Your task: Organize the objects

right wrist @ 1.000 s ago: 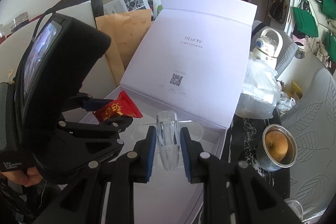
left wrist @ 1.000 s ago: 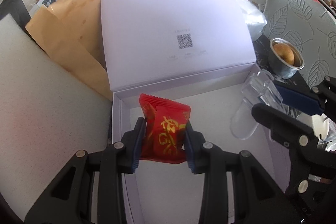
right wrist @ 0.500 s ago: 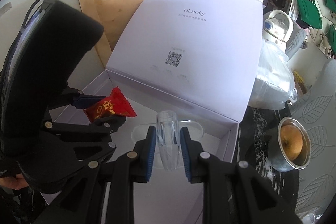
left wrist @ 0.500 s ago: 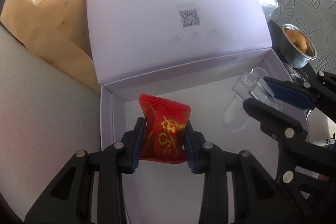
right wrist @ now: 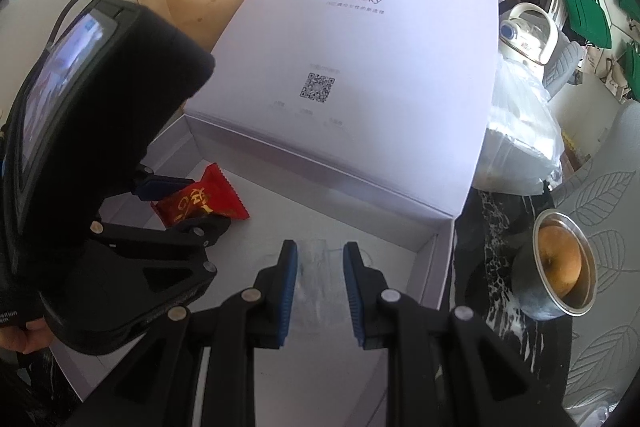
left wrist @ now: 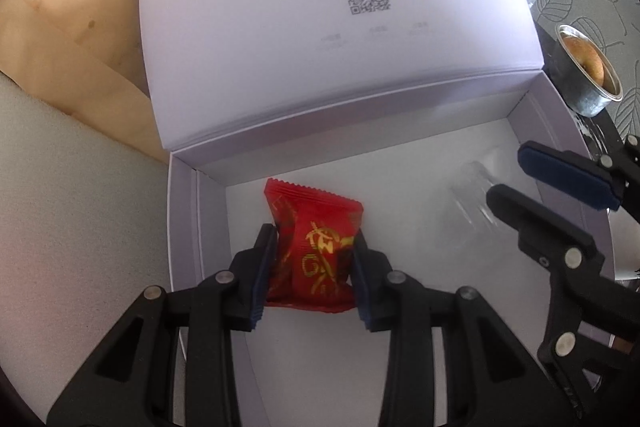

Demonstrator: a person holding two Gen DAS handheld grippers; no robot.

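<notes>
My left gripper is shut on a red snack packet with gold lettering, low inside the open white box. The packet also shows in the right wrist view. My right gripper is shut on a clear plastic cup, held low in the right half of the same box. From the left wrist view the cup looks blurred beside the right gripper's fingers. The box lid stands open behind, with a QR code on it.
A metal bowl holding a round brown fruit sits right of the box on a dark marbled surface. Brown paper bags and grey foam lie to the left. A white plastic bag and jug are behind right.
Both grippers have moved forward and down into the box, still holding the packet and the cup. The cup now sits lower between the right fingers.
</notes>
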